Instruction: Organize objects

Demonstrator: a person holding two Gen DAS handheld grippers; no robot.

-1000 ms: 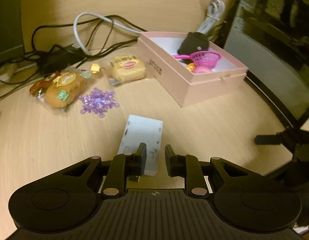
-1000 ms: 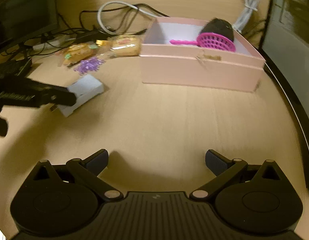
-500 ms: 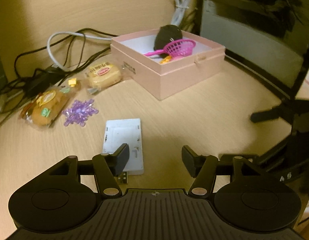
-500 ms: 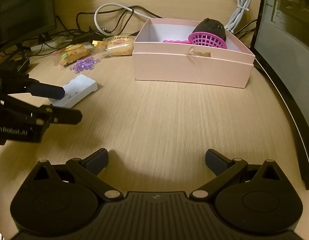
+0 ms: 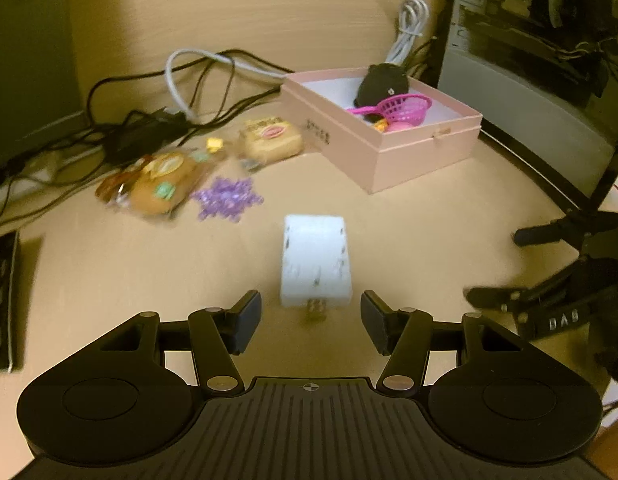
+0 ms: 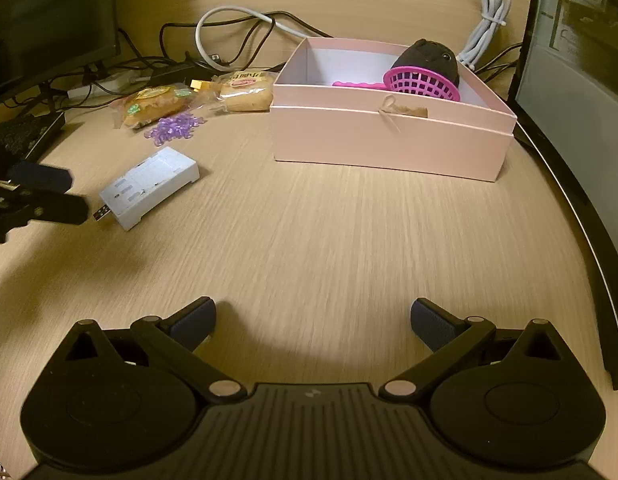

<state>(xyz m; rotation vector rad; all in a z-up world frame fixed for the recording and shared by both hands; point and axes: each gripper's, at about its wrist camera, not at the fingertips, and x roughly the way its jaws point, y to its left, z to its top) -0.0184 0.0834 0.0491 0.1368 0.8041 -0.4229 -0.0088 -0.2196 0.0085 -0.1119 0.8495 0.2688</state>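
Left wrist view alone shows the yellow toy (image 5: pixel 383 125) (boxed); both jaws spread.

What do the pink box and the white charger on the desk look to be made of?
Pink box: likely matte cardboard, judging by its thin straight walls and the seam of a nested lid. White charger: probably hard moulded plastic, semi-matte, with sharp moulded slots and a metal USB plug.

Black left tool (image 5: pixel 311 316), ribbed base, silver pivot screws
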